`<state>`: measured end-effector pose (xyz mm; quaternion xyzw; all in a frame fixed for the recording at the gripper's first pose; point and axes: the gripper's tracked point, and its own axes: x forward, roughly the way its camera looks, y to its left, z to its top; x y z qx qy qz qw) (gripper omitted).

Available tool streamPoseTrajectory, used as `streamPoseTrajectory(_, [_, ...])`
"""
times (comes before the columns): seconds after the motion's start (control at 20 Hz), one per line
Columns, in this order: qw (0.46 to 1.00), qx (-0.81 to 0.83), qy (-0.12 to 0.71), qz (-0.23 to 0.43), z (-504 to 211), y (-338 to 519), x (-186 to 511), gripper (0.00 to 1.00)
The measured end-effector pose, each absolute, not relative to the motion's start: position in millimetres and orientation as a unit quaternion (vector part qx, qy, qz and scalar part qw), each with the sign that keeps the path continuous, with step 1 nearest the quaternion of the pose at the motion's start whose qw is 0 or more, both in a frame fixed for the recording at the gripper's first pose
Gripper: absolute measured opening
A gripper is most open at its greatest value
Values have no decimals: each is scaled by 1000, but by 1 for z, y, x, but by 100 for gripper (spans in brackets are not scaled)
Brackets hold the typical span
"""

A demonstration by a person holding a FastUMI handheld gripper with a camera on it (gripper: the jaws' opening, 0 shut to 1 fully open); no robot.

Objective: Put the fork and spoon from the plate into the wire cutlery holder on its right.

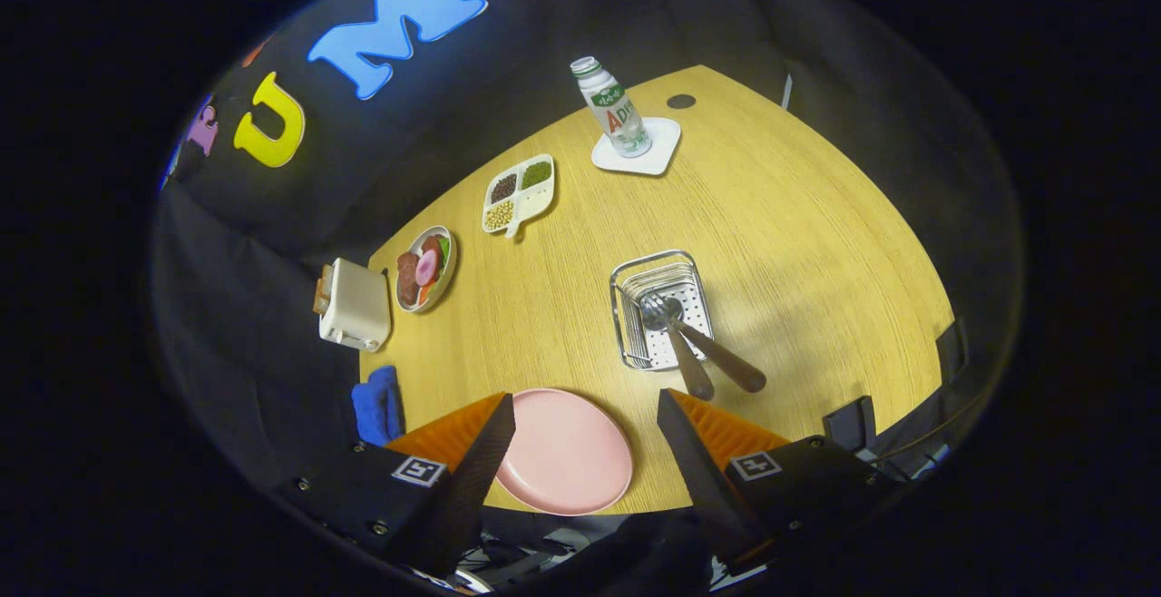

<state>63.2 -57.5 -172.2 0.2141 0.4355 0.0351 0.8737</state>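
**Asker:** Beyond the jaws, where do the fork and spoon sit?

**Describer:** Both lie in the wire cutlery holder (pixel 658 308), just ahead of our gripper (pixel 586 429) and to the right of the pink plate (pixel 564 452). We see two metal heads (pixel 660 309) bunched together on the holder's floor. Two brown handles (pixel 717 361) slope out over its near rim, side by side and pointing back toward our right finger. We cannot tell which head is the fork and which the spoon; they overlap.

**Asker:** And the plate?

**Describer:** It lies between our two fingers, bare, with no cutlery on it. It rests on the wooden surface (pixel 798 243), just beside the holder's near left corner.

**Asker:** What are the jaws doing?

**Describer:** They are spread wide and pinch nothing. They hover above the plate, apart from everything.

**Asker:** So which step are we at?

**Describer:** We judge the task done, or nearly so: both pieces are in the holder and the plate is bare. The next move calls for little, perhaps drawing the gripper clear, taking care not to knock the jutting handles.

**Asker:** What else is around?

**Describer:** Farther back, a bottle (pixel 612 107) stands on a white coaster (pixel 639 154). To the left we see a divided dish of beans (pixel 519 193), a bowl of toy food (pixel 426 268), a small toaster (pixel 354 305) and a blue cloth (pixel 376 405).
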Motion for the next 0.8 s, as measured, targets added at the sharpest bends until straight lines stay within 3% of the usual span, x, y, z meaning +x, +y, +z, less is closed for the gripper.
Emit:
streamPoseTrajectory(0.45, [973,80,214,35,-53,-65,90,98])
streamPoseTrajectory(0.8, [995,-35,88,-9,-11,-80,87,98])
